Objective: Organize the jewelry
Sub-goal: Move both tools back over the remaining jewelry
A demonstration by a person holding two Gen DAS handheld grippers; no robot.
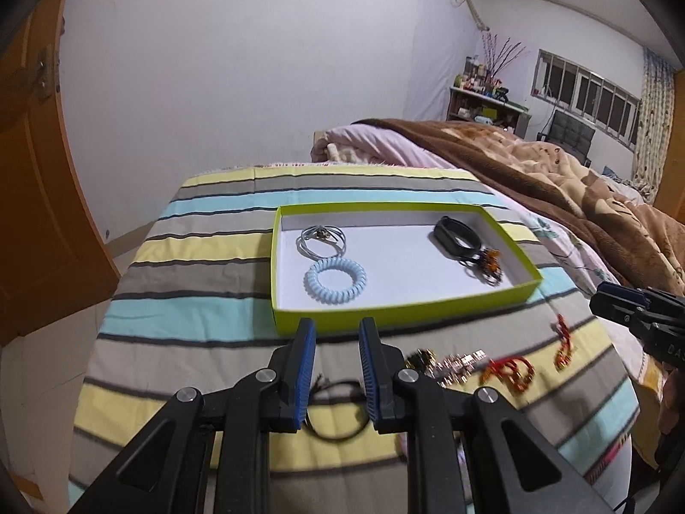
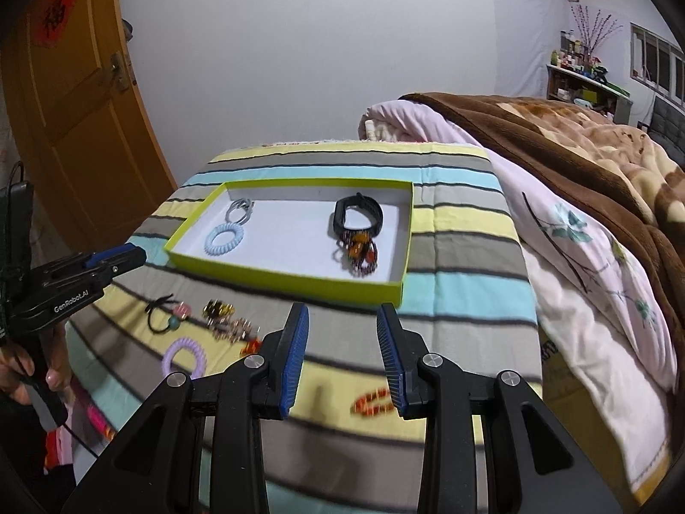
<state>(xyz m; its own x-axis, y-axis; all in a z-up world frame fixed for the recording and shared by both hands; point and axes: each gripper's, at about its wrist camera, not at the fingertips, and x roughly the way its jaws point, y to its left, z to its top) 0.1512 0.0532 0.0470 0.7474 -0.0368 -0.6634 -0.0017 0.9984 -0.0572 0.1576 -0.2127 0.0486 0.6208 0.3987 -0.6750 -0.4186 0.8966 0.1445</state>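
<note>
My green tray [image 1: 402, 315] sits on the striped bed cover [image 1: 180, 300], holding a pale blue coil band [image 1: 335, 278], silver bangles [image 1: 319, 237], a black watch band [image 2: 357, 216] and amber beads [image 2: 357, 252]. Loose pieces lie nearer me: a purple coil [image 2: 186, 355], a black hair tie [image 2: 165, 315], red beads [image 1: 511, 370]. My left jaws [image 1: 337, 345] and right jaws [image 2: 342, 336] stand apart, empty.
</note>
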